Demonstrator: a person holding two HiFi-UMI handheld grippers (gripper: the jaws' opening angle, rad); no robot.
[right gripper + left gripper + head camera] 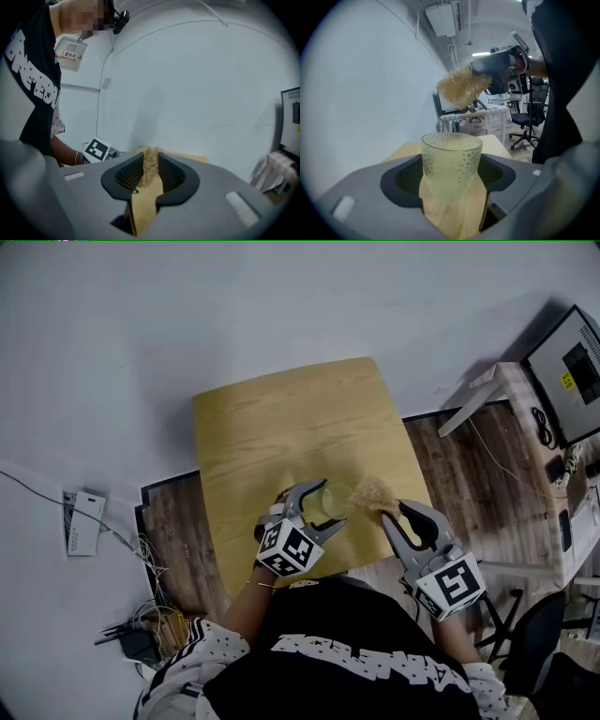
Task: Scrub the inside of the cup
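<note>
A pale green dimpled cup (339, 497) is held upright just above the small wooden table (281, 418), near its front edge. My left gripper (330, 505) is shut on the cup, its wide-set pads pressing the cup's (451, 164) two sides. To its right, my right gripper (394, 512) is shut on a tan fibrous scrubber (376, 494), whose tuft sticks out past the fingertips. In the left gripper view the scrubber (461, 86) hovers above and behind the cup's rim, apart from it. In the right gripper view the scrubber (150, 164) is pinched between the pads.
A white desk with a monitor (572, 371) stands at the far right, with an office chair (534, 634) nearer me. On the floor to the left lie a power strip (82, 521) and a tangle of cables (150, 624). A white wall lies beyond the table.
</note>
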